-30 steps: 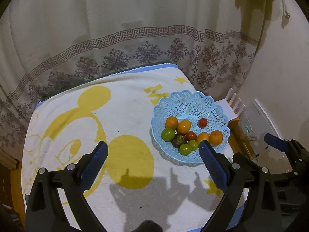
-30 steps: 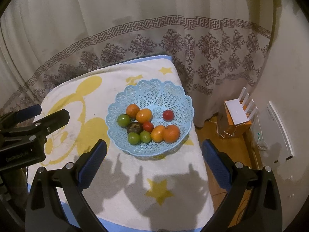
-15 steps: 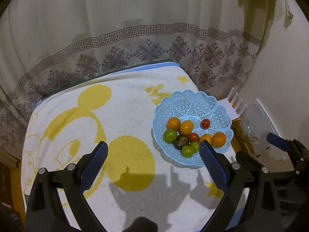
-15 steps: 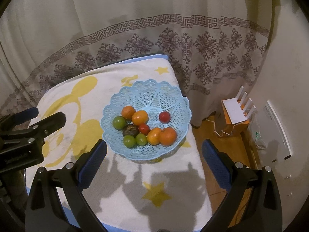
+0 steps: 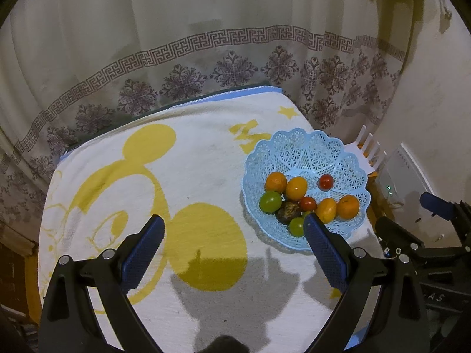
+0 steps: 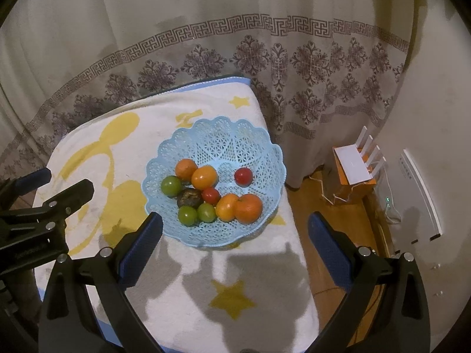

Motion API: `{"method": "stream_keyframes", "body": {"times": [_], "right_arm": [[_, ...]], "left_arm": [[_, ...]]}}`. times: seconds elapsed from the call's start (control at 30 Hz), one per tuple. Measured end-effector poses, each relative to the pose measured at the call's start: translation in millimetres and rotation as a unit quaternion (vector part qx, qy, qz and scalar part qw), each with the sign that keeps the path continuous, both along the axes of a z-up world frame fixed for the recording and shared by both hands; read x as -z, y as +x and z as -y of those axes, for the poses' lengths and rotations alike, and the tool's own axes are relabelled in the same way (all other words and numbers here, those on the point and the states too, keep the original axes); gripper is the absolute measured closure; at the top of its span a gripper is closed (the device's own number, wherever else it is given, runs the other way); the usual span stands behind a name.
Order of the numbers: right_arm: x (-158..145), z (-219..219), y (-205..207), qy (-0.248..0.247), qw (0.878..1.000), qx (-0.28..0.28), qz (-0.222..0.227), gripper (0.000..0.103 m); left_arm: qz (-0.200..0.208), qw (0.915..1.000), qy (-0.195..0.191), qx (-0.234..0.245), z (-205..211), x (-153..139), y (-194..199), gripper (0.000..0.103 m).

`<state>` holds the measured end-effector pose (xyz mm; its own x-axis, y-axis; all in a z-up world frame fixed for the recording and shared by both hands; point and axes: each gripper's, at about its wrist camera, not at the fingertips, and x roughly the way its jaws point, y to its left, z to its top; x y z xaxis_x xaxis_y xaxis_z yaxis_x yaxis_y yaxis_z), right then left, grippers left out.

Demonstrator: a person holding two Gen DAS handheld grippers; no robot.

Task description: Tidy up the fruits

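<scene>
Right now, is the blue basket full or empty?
Partly full: the blue basket holds a cluster of fruits in its near half, far half bare.

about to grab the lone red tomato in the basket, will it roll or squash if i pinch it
The red tomato is round and glossy, so it will probably slip or roll toward the other fruit if nudged. It sits apart on the blue basket, leaving finger room. It may bruise under a hard pinch.

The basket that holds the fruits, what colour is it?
Light blue, with a lace-like openwork pattern; the right wrist view shows it best.
</scene>
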<state>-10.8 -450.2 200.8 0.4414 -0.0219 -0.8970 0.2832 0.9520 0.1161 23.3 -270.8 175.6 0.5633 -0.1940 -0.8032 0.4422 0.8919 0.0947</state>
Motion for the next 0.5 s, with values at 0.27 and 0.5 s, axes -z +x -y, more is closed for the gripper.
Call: {"method": "stream_keyframes", "body": {"times": [0.27, 0.5], "right_arm": [[4.1, 0.7, 2.9, -0.001, 1.0, 0.001, -0.005, 0.003], [7.1, -0.7, 4.3, -0.006, 1.0, 0.001, -0.008, 0.003]], "left_arm": [[0.001, 1.0, 0.007, 0.004, 4.5, 3.5, 4.0, 0.009], [0.003, 0.9999, 0.01, 0.009, 6.4, 4.8, 5.3, 0.008]]}}
